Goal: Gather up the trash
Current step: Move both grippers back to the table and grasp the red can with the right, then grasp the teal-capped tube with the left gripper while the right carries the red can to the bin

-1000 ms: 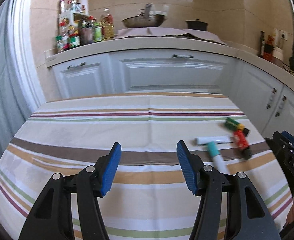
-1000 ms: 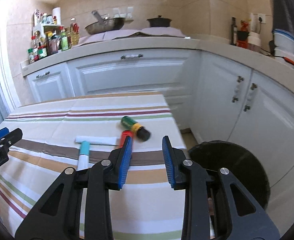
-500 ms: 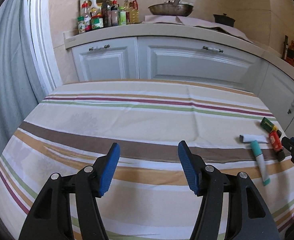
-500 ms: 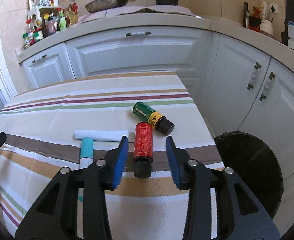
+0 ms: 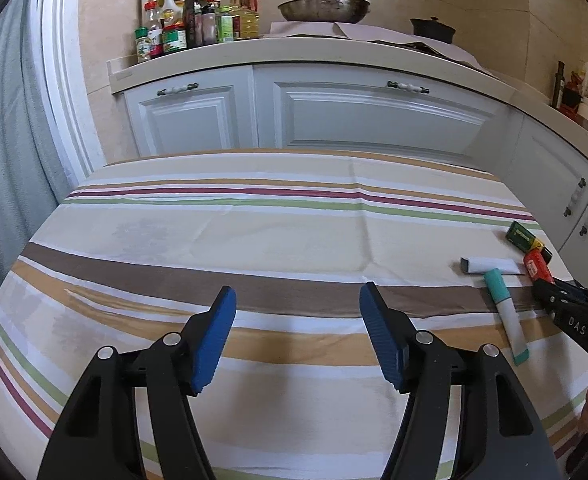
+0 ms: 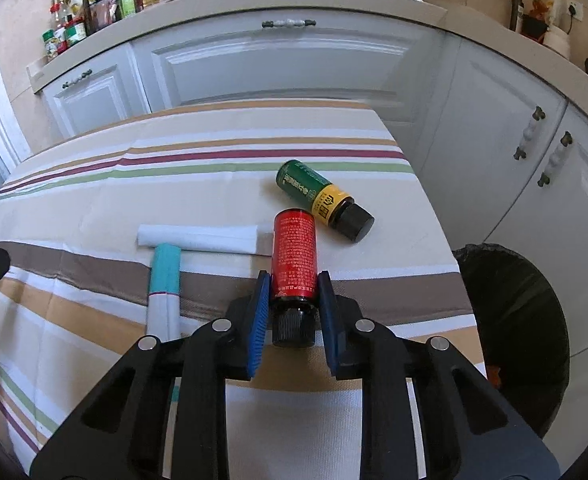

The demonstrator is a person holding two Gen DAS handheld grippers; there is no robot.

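Note:
A red bottle (image 6: pixel 294 252) with a black cap lies on the striped tablecloth (image 6: pixel 174 184) near the table's right edge. My right gripper (image 6: pixel 294 292) is closing on its cap end, blue pads against both sides. Just beyond lies a green and yellow bottle (image 6: pixel 313 196). Left of them are a white tube (image 6: pixel 202 238) and a teal and white tube (image 6: pixel 165 280). My left gripper (image 5: pixel 297 308) hovers over the middle of the cloth, jaws opening, nothing between them. From that view the red bottle (image 5: pixel 537 266) shows at far right.
A black bag-lined bin (image 6: pixel 513 320) stands on the floor right of the table. White cabinets (image 5: pixel 333 116) and a counter with condiment bottles (image 5: pixel 182 28) and a wok run behind and along the right. A curtain (image 5: pixel 10 128) hangs at left.
My right gripper moved forward and down over the red bottle, then closed its jaws onto it. The left gripper swung left and sank slightly, so the trash now sits at its far right.

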